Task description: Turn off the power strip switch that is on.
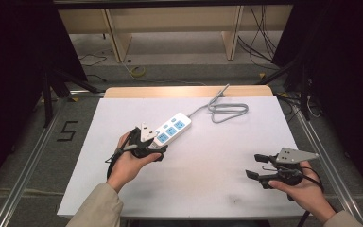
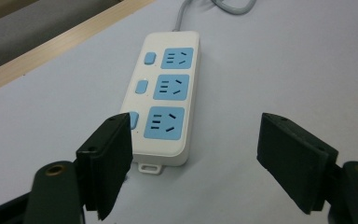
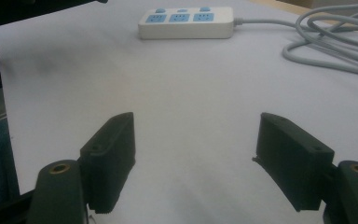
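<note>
A white power strip (image 2: 164,95) with three blue sockets lies left of centre on the bench (image 1: 208,179), just beyond the spread left gripper (image 2: 196,158); the right gripper (image 3: 196,154), also spread, hovers well apart at near right.

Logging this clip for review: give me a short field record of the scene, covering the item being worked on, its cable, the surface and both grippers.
item: white power strip with three blue sockets, lying flat
cable: grey cord, looped behind the strip
surface: white table top
left gripper: open, jaws either side of the strip's near end, not pressing on it
right gripper: open, nothing between the jaws, well apart from the strip
</note>
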### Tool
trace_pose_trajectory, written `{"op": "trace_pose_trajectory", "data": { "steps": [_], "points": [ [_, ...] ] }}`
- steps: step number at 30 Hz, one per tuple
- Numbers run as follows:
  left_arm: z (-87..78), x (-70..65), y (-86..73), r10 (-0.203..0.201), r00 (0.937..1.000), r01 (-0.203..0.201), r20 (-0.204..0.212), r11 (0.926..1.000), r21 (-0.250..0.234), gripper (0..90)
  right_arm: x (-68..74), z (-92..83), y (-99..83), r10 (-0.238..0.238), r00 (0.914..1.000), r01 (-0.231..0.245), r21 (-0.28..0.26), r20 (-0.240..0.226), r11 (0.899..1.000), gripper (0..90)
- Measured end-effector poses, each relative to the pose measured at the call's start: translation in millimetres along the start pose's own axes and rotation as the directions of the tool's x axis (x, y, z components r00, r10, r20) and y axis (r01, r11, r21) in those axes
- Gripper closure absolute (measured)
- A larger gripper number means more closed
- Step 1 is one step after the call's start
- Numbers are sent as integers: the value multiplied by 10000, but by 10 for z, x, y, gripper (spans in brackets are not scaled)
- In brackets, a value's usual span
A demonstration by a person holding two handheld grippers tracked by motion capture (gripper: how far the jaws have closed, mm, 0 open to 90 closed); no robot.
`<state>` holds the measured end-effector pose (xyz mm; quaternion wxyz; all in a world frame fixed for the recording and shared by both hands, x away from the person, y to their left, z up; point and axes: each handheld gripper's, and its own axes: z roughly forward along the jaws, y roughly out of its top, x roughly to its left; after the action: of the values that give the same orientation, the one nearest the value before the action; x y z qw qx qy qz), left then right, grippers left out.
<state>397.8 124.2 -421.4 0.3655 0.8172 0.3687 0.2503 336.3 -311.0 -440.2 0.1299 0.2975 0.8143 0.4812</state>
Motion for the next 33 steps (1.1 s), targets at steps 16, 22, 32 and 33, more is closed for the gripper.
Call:
{"op": "trace_pose_trajectory", "data": {
  "steps": [16, 22, 32, 33],
  "points": [
    [110, 93, 147, -70, 9997, 72, -238, 9999, 79, 308, 4, 6, 1, 11, 10000, -11, -10, 4, 10000, 287],
    [161, 125, 210, -102, 9987, 103, -495, 9999, 17, 342, 2, 5, 2, 12, 10000, -12, 3, 18, 10000, 287],
    [216, 173, 274, -196, 9986, 193, -485, 9998, -54, 389, 1, 4, 0, 4, 10000, -4, 15, 25, 10000, 287],
    [218, 179, 277, -198, 9987, 196, -477, 9998, -29, 397, 1, 5, 0, 6, 10000, -6, 11, 18, 10000, 288]
  ]
}}
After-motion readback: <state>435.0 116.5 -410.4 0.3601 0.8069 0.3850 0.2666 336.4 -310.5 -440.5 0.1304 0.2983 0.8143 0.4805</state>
